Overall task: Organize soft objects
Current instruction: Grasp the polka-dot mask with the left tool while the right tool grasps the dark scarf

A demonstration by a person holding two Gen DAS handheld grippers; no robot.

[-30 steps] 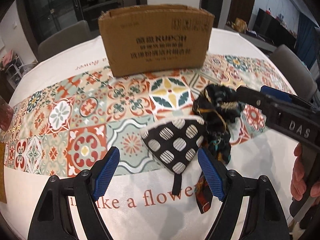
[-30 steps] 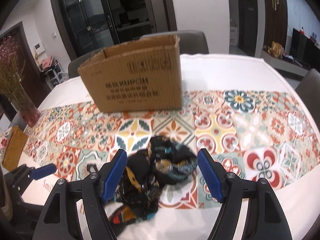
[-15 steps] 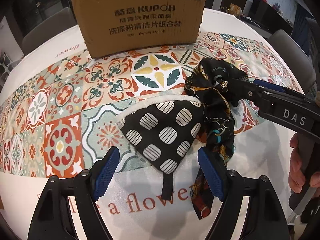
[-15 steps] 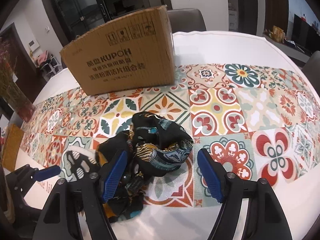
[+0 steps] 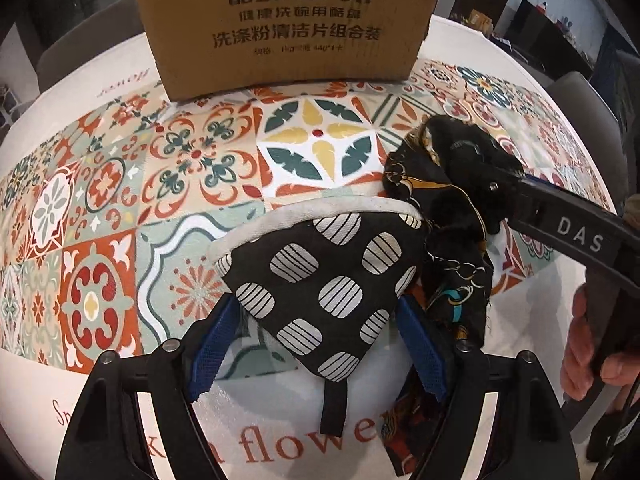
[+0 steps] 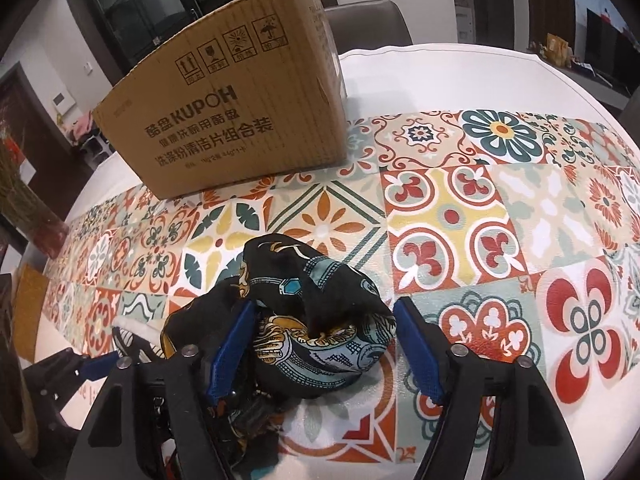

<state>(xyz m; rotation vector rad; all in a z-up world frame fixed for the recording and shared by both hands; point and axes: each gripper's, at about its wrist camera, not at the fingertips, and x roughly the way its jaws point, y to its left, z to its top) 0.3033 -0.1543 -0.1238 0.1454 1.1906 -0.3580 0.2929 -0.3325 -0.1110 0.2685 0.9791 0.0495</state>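
Presently both tools are down at the table, each with its blue pads spread wide around a soft item and nothing yet pinched; the left gripper (image 5: pixel 316 344) straddles the spotted pouch (image 5: pixel 332 276), the right gripper (image 6: pixel 322 350) straddles the dark scarf (image 6: pixel 316 320). Both items lie touching one another on the patterned tablecloth (image 6: pixel 448 220), in front of the cardboard box (image 5: pixel 288 24), which is presumably their destination.

Risk: the scarf overlaps the pouch's right edge, so closing on either could drag its neighbour along; a shallow bite on slippery folds may shed the scarf in transit; whether the left tool's right pad rests on scarf fabric I cannot tell, the view being crowded there.

Materials: pouch is triangular, black with striped pale spots, thick white piping, dangling black strap; scarf is thin, glossy, crumpled into a loose mound, chain-printed; box is stiff corrugated board.
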